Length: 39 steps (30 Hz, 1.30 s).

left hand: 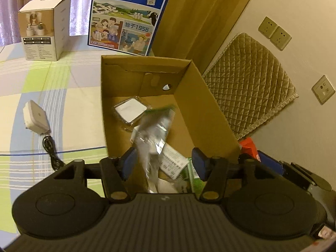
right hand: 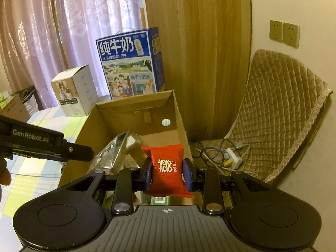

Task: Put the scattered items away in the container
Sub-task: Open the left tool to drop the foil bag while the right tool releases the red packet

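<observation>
An open cardboard box [left hand: 212, 113] stands on the checked cloth; it also shows in the right wrist view [right hand: 178, 113]. My left gripper [left hand: 163, 162] is open above its near end. A clear plastic bag [left hand: 151, 134], blurred, is between and below the jaws, apart from both pads. In the box lie a white square case [left hand: 130, 111] and green-and-white packets [left hand: 174, 163]. My right gripper [right hand: 169, 173] is shut on a red snack packet [right hand: 167, 170], over the box's near edge. A white charger [left hand: 34, 118] with a black cable [left hand: 51, 151] lies on the cloth left of the box.
A blue milk carton [left hand: 130, 14] and a white product box [left hand: 45, 28] stand behind the box. A quilted cushion [left hand: 250, 84] leans on the wall at right, with wall sockets [left hand: 275, 33] above. A white power strip with cables [right hand: 231, 155] lies by the cushion.
</observation>
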Tool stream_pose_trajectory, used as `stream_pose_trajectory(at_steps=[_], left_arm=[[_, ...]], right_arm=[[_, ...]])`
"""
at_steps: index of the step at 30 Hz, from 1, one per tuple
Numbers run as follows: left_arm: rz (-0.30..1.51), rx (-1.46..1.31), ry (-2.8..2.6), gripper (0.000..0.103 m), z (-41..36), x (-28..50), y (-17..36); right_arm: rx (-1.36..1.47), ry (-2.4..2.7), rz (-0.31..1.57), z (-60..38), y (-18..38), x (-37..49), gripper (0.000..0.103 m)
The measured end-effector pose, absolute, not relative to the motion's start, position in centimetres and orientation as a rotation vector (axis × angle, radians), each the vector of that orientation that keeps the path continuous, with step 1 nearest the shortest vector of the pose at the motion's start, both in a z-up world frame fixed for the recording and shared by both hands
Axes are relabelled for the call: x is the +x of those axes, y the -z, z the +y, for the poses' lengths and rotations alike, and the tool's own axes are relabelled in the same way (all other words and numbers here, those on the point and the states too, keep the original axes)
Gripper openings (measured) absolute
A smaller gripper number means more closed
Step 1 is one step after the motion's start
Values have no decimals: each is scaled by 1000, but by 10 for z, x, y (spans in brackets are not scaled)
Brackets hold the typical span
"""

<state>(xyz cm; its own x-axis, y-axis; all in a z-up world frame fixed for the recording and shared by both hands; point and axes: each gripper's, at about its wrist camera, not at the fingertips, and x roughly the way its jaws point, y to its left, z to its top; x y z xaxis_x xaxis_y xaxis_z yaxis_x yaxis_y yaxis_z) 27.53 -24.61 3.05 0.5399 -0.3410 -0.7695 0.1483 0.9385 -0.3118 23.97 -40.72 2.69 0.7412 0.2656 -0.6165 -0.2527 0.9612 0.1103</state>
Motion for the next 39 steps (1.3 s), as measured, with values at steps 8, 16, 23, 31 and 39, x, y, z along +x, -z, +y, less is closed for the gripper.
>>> stream_pose_trajectory(at_steps=[8,16,23,31,39], left_arm=[[948,-193,292,52,-235,261,-31],[938,-181,298,53,-226,252,-34],[929,-193,296,53,-219,250,-37],[921,-198,297,54,-212,250,-40],[916,-206,276,56,-199,251,-41]], right_arm=[[17,-299,680,-397,-29,237,28],[15,-307,685,-390,-29,238,28],[11,-315,685,-383,-31,240,28],[9,-325,676,-375,-35,242,28],[22,-338,665,-372,-36,248,34]])
